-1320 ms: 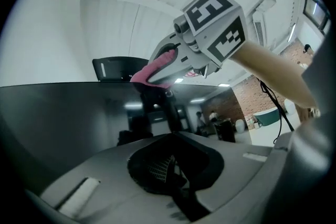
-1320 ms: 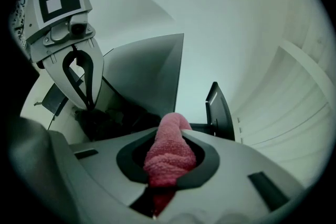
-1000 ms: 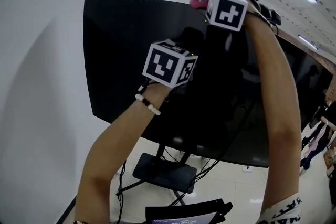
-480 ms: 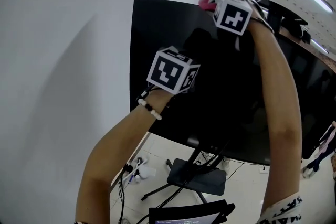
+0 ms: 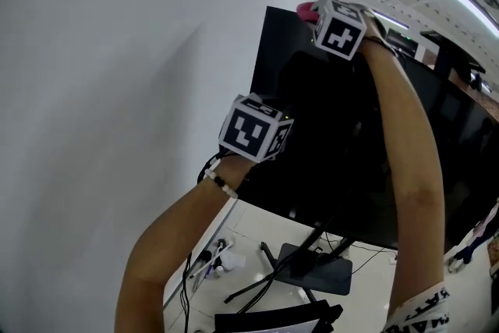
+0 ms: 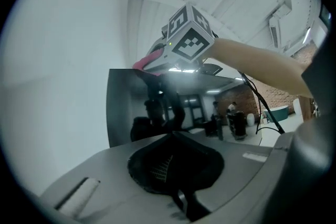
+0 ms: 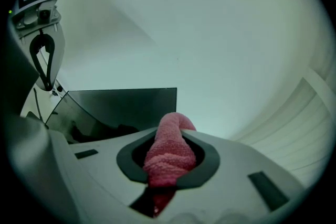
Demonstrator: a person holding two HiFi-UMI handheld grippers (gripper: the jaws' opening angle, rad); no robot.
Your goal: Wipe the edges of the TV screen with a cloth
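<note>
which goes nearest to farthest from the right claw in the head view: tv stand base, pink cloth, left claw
1. pink cloth, gripped in the right claw, up top.
2. left claw, lower left of it.
3. TV stand base, far below at the picture's bottom.

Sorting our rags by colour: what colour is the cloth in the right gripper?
The cloth is pink, clearest in the right gripper view.
</note>
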